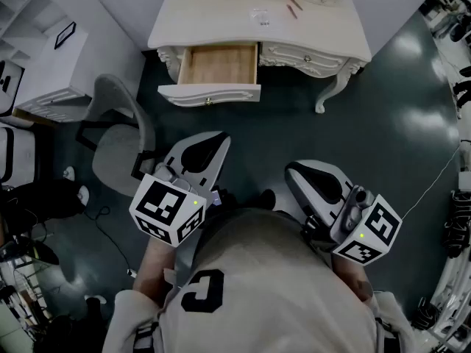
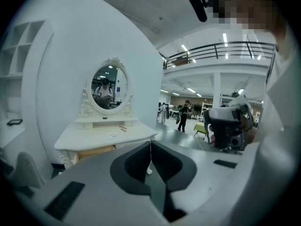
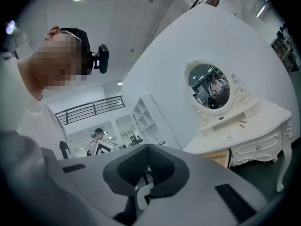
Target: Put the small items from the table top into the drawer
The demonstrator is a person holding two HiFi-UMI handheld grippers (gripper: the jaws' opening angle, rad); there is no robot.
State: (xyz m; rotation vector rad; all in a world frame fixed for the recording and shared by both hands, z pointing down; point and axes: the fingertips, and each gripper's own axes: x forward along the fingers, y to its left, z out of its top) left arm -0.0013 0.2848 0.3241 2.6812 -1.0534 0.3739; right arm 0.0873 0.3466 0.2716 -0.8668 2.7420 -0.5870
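While you stand well back from the dressing table point(image 1: 324, 46), a broad stretch of dark floor point(image 1: 294, 134) lies open between you and its near edge. A grey chair point(image 1: 121, 142) stands at the left, just near of the open drawer point(image 1: 210, 93), and a thin cable point(image 1: 434, 182) trails across the floor at the right.

The drawer is pulled out toward you at the table's left side, with its wooden bottom showing. On the white worktop point(image 1: 221, 17), far of the drawer and to its right, two thin reddish sticks point(image 1: 294, 7) lie side by side, their long axes aslant to the front edge. A small pale item point(image 1: 260, 17) rests near them on the left, too small to make out.

You hold both grippers low in front of your chest, well apart from the table, marker cubes nearest you. Your left gripper point(image 1: 218, 140) points far and a little right. Your right gripper point(image 1: 293, 170) points far and leans left, so the tips converge. The fingers of each are pressed together, pad against pad.
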